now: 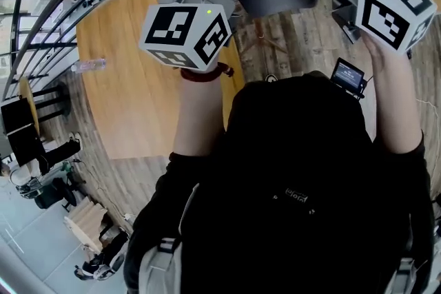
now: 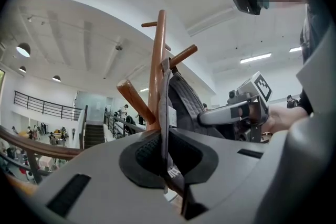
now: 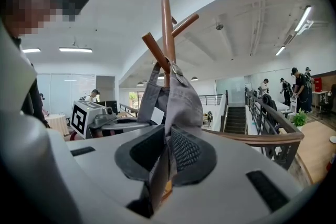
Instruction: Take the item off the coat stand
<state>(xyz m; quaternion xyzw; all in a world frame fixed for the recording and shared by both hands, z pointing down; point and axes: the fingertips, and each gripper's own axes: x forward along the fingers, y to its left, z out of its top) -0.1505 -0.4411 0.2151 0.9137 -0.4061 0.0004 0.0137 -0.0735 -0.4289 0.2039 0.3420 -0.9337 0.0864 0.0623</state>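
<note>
Left gripper (image 2: 167, 159) and right gripper (image 3: 167, 161) both clamp the soft grey cap (image 3: 182, 102) on the wooden stand (image 3: 167, 29).

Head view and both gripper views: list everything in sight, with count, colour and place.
cap: one, grey, hanging on the coat stand
coat stand: one, brown wood, rising behind the cap
table: one, light wood, round, below at left
bottle: one, clear, near the table's left edge
railing: one, dark with wooden rail, right background
left gripper: one, grey, fingers closed on the cap
right gripper: one, grey, fingers closed on the cap
person's top: one, black, bottom of head view
</note>
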